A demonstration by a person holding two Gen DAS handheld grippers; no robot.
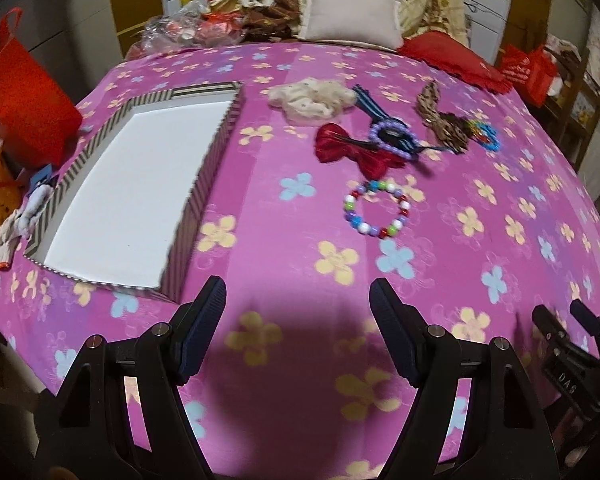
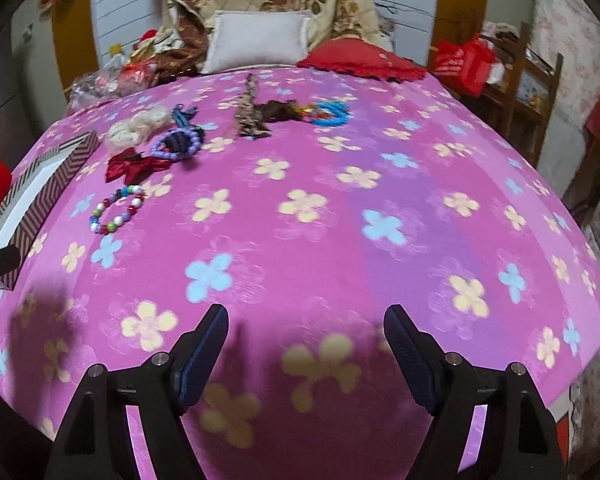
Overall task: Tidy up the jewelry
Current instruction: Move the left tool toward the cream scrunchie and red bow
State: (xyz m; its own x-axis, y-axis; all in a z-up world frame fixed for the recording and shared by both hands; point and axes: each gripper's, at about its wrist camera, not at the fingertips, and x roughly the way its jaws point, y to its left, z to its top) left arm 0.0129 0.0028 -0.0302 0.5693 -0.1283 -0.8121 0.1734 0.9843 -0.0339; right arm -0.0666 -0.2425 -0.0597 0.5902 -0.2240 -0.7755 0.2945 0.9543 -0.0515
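— What do we see from the left wrist?

— Our left tongs [image 1: 298,300] hang wide apart over a bed [image 1: 284,240] spread with a pink flowered cover, nothing between the fingers. To their left lies a striped box [image 1: 204,168], open, its white floor bare. At the right edge of that view the right tongs [image 1: 564,312] show as well.

— And the jewelry?

— All of it sits on the cover, outside the box and beyond both tongs. Nearest us is a ring of mixed beads [image 1: 376,208], lying flat and alone. Just behind it a red bow [image 1: 356,150] touches a purple bead bracelet [image 1: 392,138] that rests on a dark striped ribbon [image 1: 370,100]. A cream scrunchie [image 1: 312,96] lies beside them, toward the box. Further right, a brown patterned bow [image 1: 440,116] lies against a blue ring [image 1: 486,136] with bits of other colours.

— What does the right wrist add?

— Our right tongs [image 2: 306,324] also stand wide, empty, over bare cover. The pile sits well off to their upper left; the blue ring [image 2: 332,112] is the rightmost piece. A pale pillow [image 2: 256,40] and a red cushion [image 2: 360,58] rest at the head of the bed.
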